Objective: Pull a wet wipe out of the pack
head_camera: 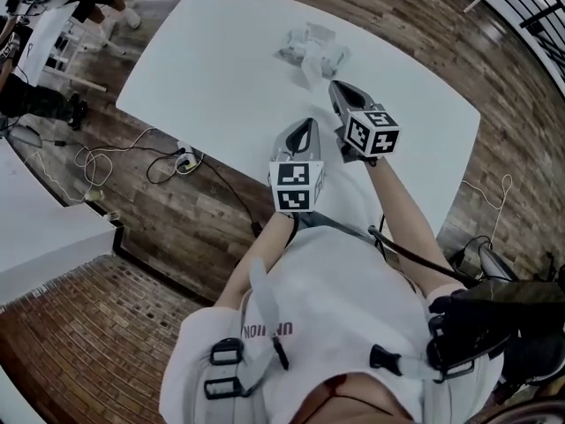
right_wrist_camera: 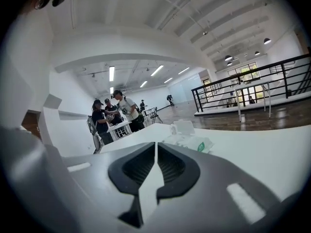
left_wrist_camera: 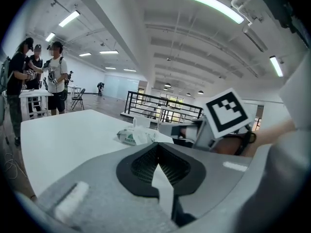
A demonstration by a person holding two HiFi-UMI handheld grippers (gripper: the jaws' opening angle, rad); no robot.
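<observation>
Head view: one wipe pack lies toward the far side of one white table, with a white sheet apparently bunched at its opening. Two grippers, left and right, are both pressed together, empty and short of it. Risk: with nothing pinning it, the light pack may lift or slide with the pull.

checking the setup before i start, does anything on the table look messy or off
Only the wet wipe pack, on the far part of the table: its flap stands open and a crumpled wipe already bunches out of it. Nothing looks spilled or broken. Loose cables trail on the floor beside the table.
</observation>
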